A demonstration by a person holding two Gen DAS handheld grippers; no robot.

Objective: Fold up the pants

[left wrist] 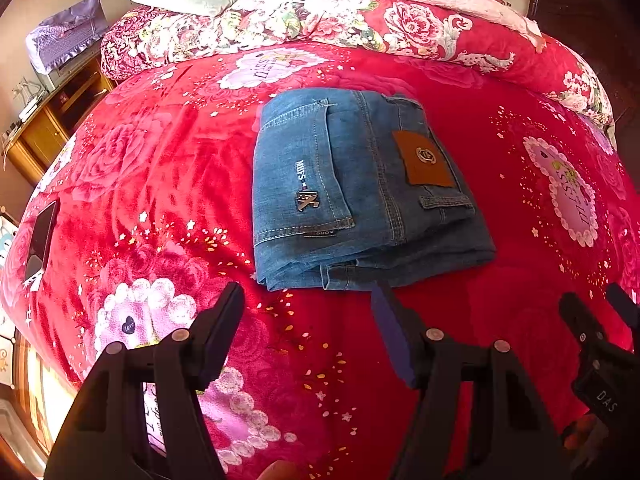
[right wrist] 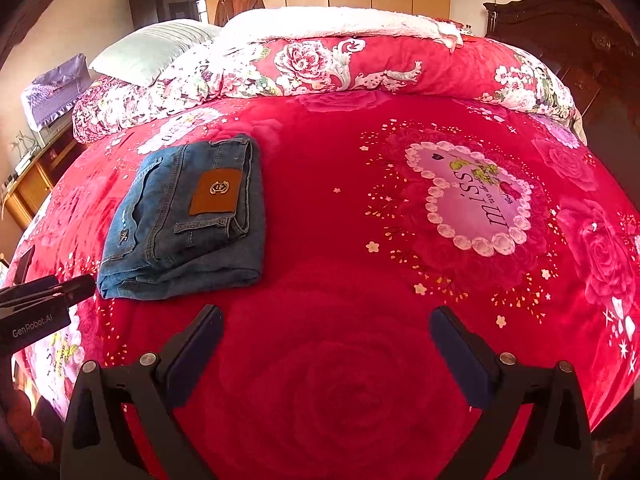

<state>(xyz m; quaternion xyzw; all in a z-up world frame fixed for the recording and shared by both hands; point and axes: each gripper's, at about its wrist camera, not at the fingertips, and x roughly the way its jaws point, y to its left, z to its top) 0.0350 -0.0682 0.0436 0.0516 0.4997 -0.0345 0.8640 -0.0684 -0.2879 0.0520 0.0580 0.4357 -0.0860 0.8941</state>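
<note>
Blue jeans [left wrist: 352,192] lie folded into a compact stack on the red floral blanket [left wrist: 160,184], back pocket and brown leather patch facing up. In the right wrist view the jeans [right wrist: 184,220] lie to the left. My left gripper [left wrist: 308,296] is open and empty, just in front of the near edge of the jeans and not touching them. My right gripper [right wrist: 326,320] is open and empty over bare blanket, to the right of the jeans. The right gripper also shows at the right edge of the left wrist view [left wrist: 596,304].
A dark phone [left wrist: 40,236] lies on the blanket near the left edge. A rolled floral quilt [right wrist: 320,68] and a pale pillow [right wrist: 152,48] lie at the far side. A wooden side table [left wrist: 52,116] stands left of the bed, a dark headboard [right wrist: 568,36] at right.
</note>
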